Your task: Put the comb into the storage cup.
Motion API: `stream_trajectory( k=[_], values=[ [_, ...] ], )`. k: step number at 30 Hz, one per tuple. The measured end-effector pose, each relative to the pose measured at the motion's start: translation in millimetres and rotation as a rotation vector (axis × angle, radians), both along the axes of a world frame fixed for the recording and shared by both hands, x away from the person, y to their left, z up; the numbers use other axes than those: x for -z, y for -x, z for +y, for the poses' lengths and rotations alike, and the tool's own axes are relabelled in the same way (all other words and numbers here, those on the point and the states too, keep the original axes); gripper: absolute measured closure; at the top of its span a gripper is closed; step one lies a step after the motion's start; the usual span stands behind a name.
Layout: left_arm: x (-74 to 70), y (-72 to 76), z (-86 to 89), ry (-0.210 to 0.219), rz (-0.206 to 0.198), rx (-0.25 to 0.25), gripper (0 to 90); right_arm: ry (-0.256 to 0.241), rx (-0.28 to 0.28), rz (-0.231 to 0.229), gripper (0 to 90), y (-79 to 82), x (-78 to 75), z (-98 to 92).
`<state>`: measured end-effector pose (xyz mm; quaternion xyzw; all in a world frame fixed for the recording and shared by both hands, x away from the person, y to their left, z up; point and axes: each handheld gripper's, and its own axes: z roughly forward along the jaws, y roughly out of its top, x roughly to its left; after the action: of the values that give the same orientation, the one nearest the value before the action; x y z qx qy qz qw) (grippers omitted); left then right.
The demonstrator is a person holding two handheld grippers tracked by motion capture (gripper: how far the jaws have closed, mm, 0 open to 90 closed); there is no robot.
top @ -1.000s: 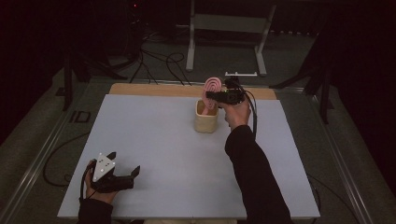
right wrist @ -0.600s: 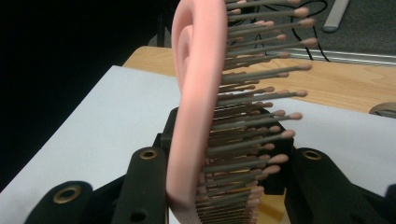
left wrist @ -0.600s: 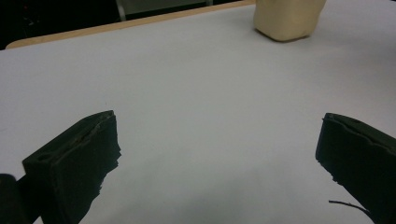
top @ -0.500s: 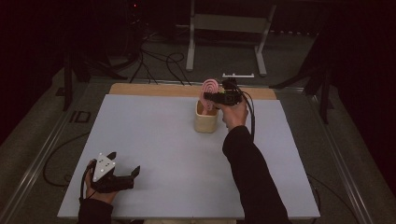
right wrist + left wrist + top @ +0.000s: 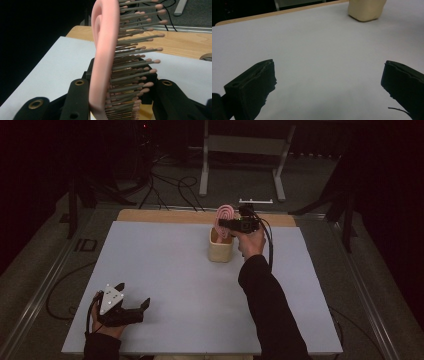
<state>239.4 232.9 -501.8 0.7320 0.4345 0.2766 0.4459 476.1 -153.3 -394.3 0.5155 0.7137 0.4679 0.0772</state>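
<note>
A pink hairbrush (image 5: pixel 225 213) with grey, pink-tipped bristles stands upright, its lower end inside a beige cup (image 5: pixel 220 249) at the far middle of the table. My right gripper (image 5: pixel 228 224) reaches it from the right and is shut on the brush's head. In the right gripper view the brush (image 5: pixel 103 50) sits between the jaws, one on its pink back, the other at the bristle tips. My left gripper (image 5: pixel 133 294) rests on the table at the front left, open and holding nothing. Its own view shows the left gripper (image 5: pixel 328 75) with the cup (image 5: pixel 365 10) far ahead.
The light grey table top (image 5: pixel 150 260) has a wooden strip (image 5: pixel 165 216) along its far edge. Cables and a metal stand (image 5: pixel 240 165) lie on the dark floor beyond. The person's right forearm (image 5: pixel 265 305) crosses the table's right half.
My right gripper and the brush have shifted slightly left over the cup. The left gripper has not moved.
</note>
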Motion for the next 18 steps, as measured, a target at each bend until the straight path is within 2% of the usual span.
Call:
stream_trajectory(
  k=[18],
  values=[
    [0.3,0.9,0.8,0.002,0.0,-0.006,0.3,-0.017,0.018,0.011,62.5,-6.0,4.2,-7.2]
  ],
)
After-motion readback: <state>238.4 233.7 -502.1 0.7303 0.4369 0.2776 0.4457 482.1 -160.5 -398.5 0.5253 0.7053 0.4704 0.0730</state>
